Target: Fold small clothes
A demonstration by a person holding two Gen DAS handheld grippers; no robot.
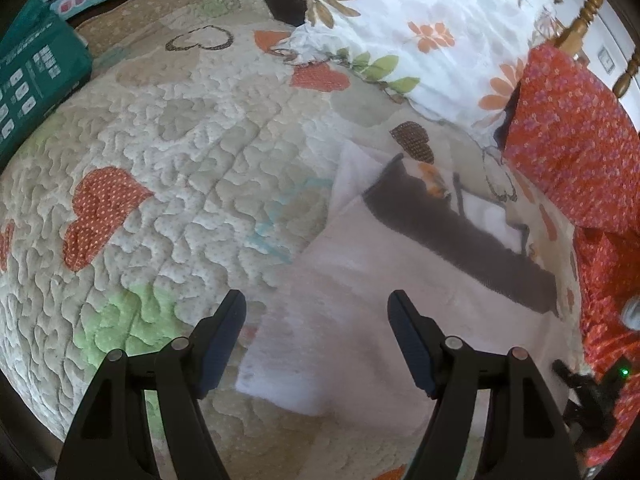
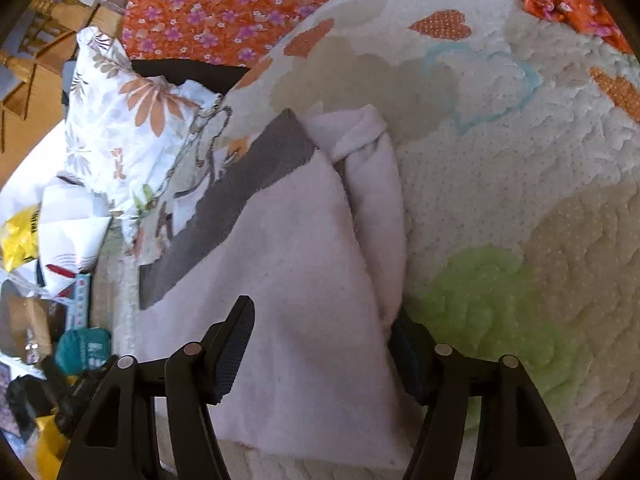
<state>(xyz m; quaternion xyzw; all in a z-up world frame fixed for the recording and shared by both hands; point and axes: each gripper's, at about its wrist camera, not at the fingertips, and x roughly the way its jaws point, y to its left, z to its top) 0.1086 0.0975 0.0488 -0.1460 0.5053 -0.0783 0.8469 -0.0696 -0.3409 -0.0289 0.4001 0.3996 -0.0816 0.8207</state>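
Quilted bedding (image 1: 180,152) patched with hearts covers the bed where all this happens, with a floral pillow (image 1: 420,32) and an orange flowered cloth (image 1: 572,132) heaped at its far edge. On the quilt lies the small garment (image 1: 360,320), pale pink with a dark grey band (image 1: 460,236), spread mostly flat.

It looks soft, light and limp, a fleecy knit that would sag and drape rather than hold a shape, so I would expect it to slide a little over the quilt if dragged. A corner or a hem edge seems the sensible place to pinch, catching one layer only.

For the left gripper (image 1: 316,332), the garment sits directly ahead and off to its right side, its near corner just under the parted fingers; the jaws stand wide apart, holding nothing.

For the right gripper (image 2: 324,340), the pink cloth (image 2: 288,260) runs straight between the spread fingers and on ahead, with a rumpled fold (image 2: 376,168) bunched forward and slightly right. Its jaws are likewise wide apart and not pinching the fabric.
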